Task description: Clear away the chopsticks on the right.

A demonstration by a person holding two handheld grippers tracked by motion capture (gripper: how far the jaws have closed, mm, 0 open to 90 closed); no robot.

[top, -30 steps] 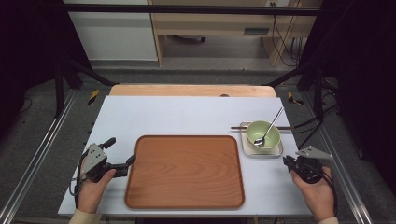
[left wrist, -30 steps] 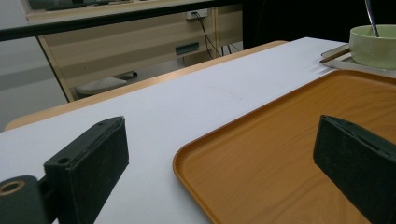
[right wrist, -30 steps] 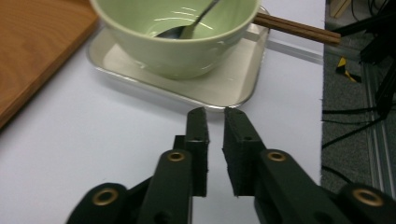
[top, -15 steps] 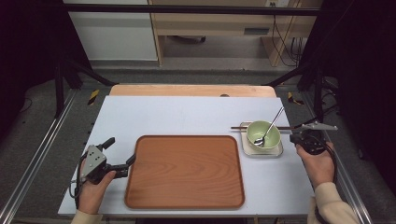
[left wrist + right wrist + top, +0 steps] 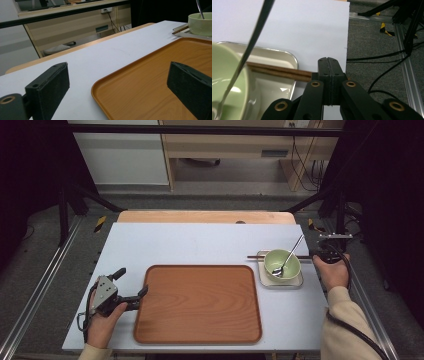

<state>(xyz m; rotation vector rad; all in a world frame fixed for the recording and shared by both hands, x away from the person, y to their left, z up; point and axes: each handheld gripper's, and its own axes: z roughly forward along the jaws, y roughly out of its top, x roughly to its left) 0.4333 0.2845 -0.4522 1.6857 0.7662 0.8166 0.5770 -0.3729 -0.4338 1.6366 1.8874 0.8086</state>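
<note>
We rest our left gripper (image 5: 131,292) low on the table, forearm coming from the near edge, its jaws spread wide astride the tray (image 5: 197,304)'s left rim. Across the tray, our right gripper (image 5: 317,254) reaches level toward the bowl (image 5: 282,264), its jaws pressed together. The chopsticks (image 5: 278,71) lie just beside its tips, long axis across the small dish (image 5: 280,280), ends toward us.
</note>
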